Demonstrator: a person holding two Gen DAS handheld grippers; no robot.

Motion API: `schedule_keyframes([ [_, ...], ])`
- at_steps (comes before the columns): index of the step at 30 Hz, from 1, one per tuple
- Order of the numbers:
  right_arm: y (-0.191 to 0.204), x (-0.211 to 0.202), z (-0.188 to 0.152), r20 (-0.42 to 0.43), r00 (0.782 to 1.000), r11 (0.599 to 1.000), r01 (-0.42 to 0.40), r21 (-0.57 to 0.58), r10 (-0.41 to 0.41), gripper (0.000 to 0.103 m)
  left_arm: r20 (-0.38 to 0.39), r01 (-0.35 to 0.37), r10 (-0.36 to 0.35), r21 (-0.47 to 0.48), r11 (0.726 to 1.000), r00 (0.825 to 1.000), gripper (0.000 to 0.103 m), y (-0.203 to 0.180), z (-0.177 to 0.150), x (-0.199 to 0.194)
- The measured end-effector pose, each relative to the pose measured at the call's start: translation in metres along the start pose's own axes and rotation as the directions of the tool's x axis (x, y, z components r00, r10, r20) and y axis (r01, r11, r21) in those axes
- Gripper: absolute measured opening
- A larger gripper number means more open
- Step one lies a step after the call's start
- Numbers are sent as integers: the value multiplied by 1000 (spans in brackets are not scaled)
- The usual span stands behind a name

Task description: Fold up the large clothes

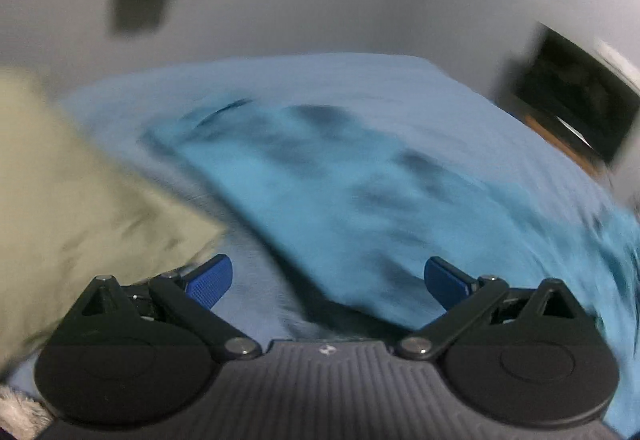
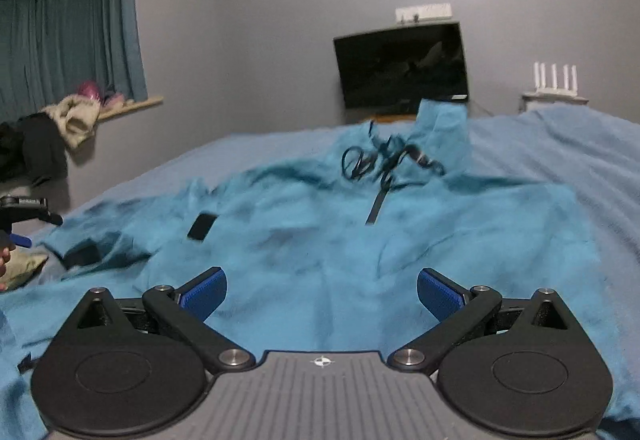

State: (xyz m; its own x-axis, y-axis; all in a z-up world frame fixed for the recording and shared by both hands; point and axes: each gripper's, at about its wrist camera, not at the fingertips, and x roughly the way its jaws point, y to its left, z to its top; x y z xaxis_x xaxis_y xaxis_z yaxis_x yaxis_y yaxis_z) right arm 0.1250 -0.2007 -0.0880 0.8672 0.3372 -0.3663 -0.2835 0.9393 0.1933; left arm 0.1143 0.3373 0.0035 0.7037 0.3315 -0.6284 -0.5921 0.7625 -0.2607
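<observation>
A large teal fleece pullover [image 2: 328, 240] lies spread on the blue bed [image 2: 560, 144], with a black zipper and drawcords at its collar [image 2: 384, 164]. My right gripper [image 2: 322, 294] hovers open above its lower part, blue pads wide apart, nothing between them. In the blurred left wrist view, the teal pullover [image 1: 320, 200] runs across the bed [image 1: 256, 304], and my left gripper [image 1: 328, 280] is open and empty over its edge. A sliver of the left gripper [image 2: 20, 216] shows at the far left of the right wrist view.
A pale beige garment [image 1: 80, 192] lies left of my left gripper. A dark TV [image 2: 400, 68] stands on the far wall, with a white router [image 2: 554, 80] to its right. More clothes [image 2: 52, 132] are heaped under the curtained window [image 2: 68, 36].
</observation>
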Motion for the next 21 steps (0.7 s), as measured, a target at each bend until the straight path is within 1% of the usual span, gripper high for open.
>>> schedule_keyframes([
  [1, 0, 2, -1, -5, 1000, 1000, 9, -4, -9, 103, -3, -24, 24, -17, 1000, 1000, 103, 7, 4, 6],
  [2, 0, 5, -2, -8, 1000, 1000, 15, -7, -15, 103, -3, -34, 34, -22, 999, 999, 102, 15, 6, 11],
  [4, 0, 8, -3, -9, 1000, 1000, 19, -8, -19, 103, 4, 13, -13, -42, 999, 1000, 102, 28, 14, 19],
  [5, 0, 10, -4, -12, 1000, 1000, 22, -9, -22, 103, -5, 37, -37, -64, 997, 999, 102, 35, 20, 25],
  [7, 2, 13, -9, -19, 999, 999, 33, -18, -34, 103, -26, 47, -50, -110, 993, 998, 102, 47, 29, 36],
  [9, 2, 21, -13, -27, 998, 998, 50, -32, -51, 103, -22, 78, -82, -148, 986, 996, 96, 52, 35, 46],
  [11, 2, 20, -17, -32, 997, 997, 62, -46, -64, 103, -23, 119, -124, -170, 978, 992, 75, 54, 40, 52],
  [12, 2, 22, -18, -35, 997, 997, 66, -51, -67, 103, -27, 129, -135, -171, 977, 990, 72, 54, 42, 54],
  [13, 2, 21, -18, -38, 997, 996, 64, -55, -66, 103, -25, 122, -128, -164, 979, 991, 69, 53, 44, 54],
  [14, 2, 22, -19, -40, 997, 996, 63, -59, -65, 103, -15, 117, -121, -157, 981, 993, 62, 54, 46, 54],
  [16, 3, 22, -20, -41, 997, 996, 60, -67, -63, 103, 23, 125, -123, -168, 978, 992, 56, 52, 52, 56],
  [17, 4, 23, -21, -43, 997, 996, 58, -72, -61, 103, 63, 143, -133, -195, 970, 989, 55, 56, 52, 53],
  [18, 4, 22, -22, -45, 997, 996, 55, -75, -58, 103, 86, 159, -143, -227, 961, 986, 55, 59, 53, 58],
  [19, 5, 21, -22, -47, 997, 996, 51, -78, -55, 103, 88, 166, -147, -259, 952, 985, 55, 64, 51, 61],
  [21, 5, 21, -23, -50, 997, 995, 47, -83, -51, 103, 24, 127, -126, -295, 947, 992, 54, 71, 46, 72],
])
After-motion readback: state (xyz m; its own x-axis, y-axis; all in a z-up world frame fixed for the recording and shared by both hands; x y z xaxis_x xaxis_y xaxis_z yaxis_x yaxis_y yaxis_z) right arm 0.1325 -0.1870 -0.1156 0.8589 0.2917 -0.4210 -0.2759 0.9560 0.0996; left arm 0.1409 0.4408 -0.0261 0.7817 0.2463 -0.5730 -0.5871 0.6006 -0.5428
